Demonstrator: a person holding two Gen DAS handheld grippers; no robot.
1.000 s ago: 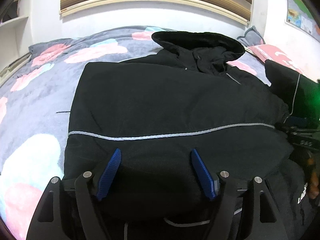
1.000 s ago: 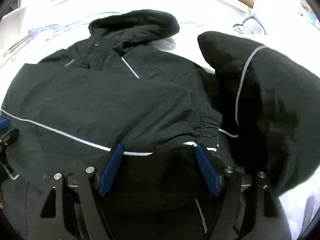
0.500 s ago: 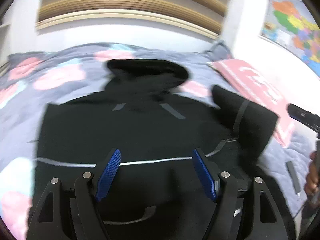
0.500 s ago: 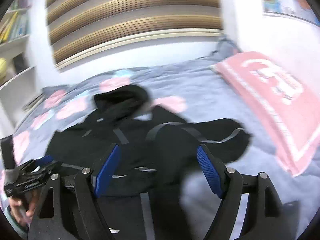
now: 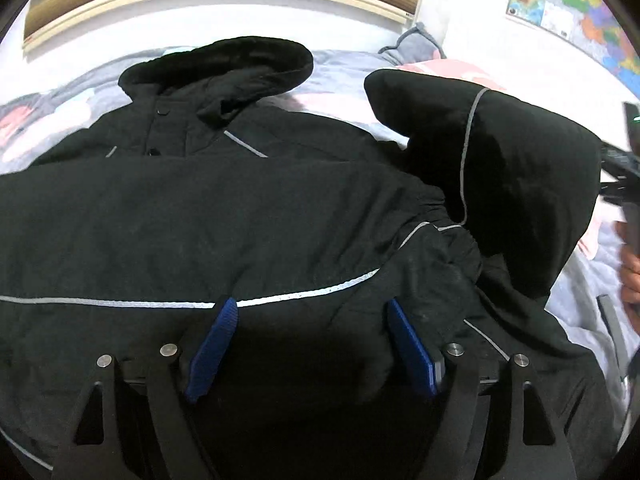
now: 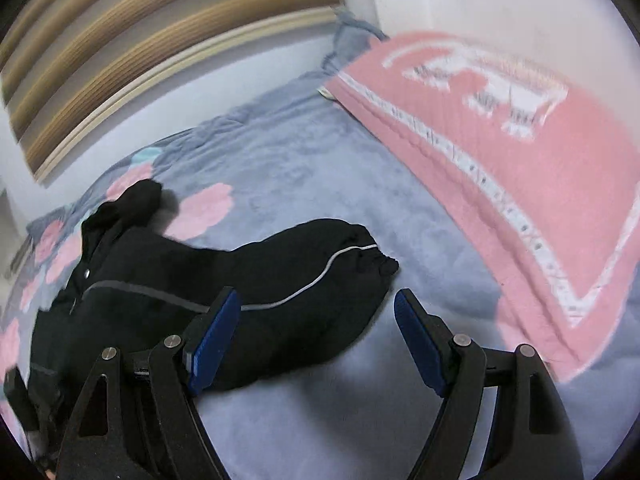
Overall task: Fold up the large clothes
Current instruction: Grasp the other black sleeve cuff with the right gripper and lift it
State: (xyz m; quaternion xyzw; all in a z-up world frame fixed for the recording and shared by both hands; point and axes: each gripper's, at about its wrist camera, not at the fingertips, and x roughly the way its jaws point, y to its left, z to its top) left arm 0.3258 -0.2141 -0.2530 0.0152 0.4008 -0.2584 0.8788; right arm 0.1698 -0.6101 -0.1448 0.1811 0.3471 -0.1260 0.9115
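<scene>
A black hooded jacket [image 5: 224,216] with thin reflective piping lies on the bed, hood [image 5: 224,68] at the far end. One sleeve is folded across the chest, its cuff [image 5: 432,208] near the right. The other sleeve [image 5: 512,176] sticks out to the right; in the right wrist view this sleeve [image 6: 312,280] lies on the blanket with its cuff [image 6: 380,264] pointing right. My left gripper [image 5: 312,316] is open just above the jacket's lower body. My right gripper [image 6: 316,316] is open and empty above the outstretched sleeve and blanket. It also shows at the edge of the left wrist view [image 5: 624,176].
The bed has a grey blanket [image 6: 304,148] with pink flower shapes. A pink pillow [image 6: 520,152] lies at the right. A wooden slatted headboard [image 6: 152,48] and white wall are behind. A map poster [image 5: 568,4] hangs on the right wall.
The left gripper has dropped back close over the jacket. The right gripper has swung away to the right and up, now looking at the outstretched sleeve and pink pillow. Both stay open.
</scene>
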